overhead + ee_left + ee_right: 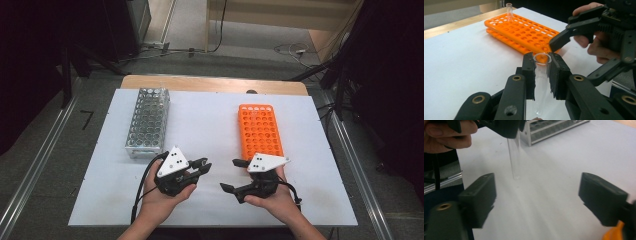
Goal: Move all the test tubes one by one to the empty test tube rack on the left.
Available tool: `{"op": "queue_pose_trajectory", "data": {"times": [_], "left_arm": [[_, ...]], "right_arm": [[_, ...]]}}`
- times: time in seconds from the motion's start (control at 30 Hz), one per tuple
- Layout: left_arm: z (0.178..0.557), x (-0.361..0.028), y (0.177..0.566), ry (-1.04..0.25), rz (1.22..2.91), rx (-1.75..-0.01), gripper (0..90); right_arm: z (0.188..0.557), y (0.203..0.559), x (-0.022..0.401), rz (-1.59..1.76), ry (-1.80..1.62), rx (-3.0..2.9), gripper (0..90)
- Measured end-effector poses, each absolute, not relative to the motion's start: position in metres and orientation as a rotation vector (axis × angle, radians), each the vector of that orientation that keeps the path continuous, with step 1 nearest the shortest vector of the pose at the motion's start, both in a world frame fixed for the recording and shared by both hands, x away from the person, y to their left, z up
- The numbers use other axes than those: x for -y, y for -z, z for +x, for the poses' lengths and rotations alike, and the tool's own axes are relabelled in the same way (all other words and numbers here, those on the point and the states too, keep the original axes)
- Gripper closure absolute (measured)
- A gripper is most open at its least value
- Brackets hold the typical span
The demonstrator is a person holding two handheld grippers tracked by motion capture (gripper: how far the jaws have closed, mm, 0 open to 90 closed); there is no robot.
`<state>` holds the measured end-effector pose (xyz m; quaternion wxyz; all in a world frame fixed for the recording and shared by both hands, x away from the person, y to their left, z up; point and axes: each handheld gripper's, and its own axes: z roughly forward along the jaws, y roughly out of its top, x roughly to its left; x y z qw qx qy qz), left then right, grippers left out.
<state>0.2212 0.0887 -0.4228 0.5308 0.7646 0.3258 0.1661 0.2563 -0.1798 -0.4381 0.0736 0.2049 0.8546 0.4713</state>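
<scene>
So right now my left gripper is clamped on a clear glass test tube, pads pinching it just under the rim, and the tube hangs upright with its round bottom just off the white sheet covering the bench. My right gripper has its jaws spread wide with nothing between them, sitting just beside the left one near the bench's near edge. The thing that matters for the next bit, I reckon: the tube's long axis is vertical, and the orange rack lies away from my left gripper toward the right side of the bench, running lengthwise from near edge to far edge. My right hand is the one nearer that rack, practically at its near end, so either the left carries the tube across or it gets handed over; I can't say which. The orange rack is matte plastic, two tiers, full of round holes, with one other tube already standing in a far corner. The second rack, shiny perforated metal, sits toward the far left corner. Glass is slick and thin, so an upright drop into a hole needs care.
</scene>
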Motion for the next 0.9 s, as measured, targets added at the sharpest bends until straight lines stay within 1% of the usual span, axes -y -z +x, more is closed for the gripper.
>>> {"op": "queue_pose_trajectory", "data": {"times": [0.07, 0.1, 0.47, 0.9], "left_arm": [[0.222, -0.092, 0.421, -0.402, 1.820, -0.785, 75.3], [0.223, -0.094, 0.421, -0.406, 1.821, -0.786, 75.3], [0.235, -0.110, 0.407, -0.453, 1.811, -0.811, 75.3], [0.258, -0.132, 0.394, -0.490, 1.765, -0.869, 75.3]], "right_arm": [[0.257, 0.438, 0.187, 0.635, -1.411, -2.555, 0.7], [0.258, 0.438, 0.190, 0.650, -1.419, -2.550, 0.0], [0.259, 0.434, 0.228, 0.750, -1.432, -2.466, 0.0], [0.257, 0.440, 0.269, 0.847, -1.396, -2.410, 0.0]]}}
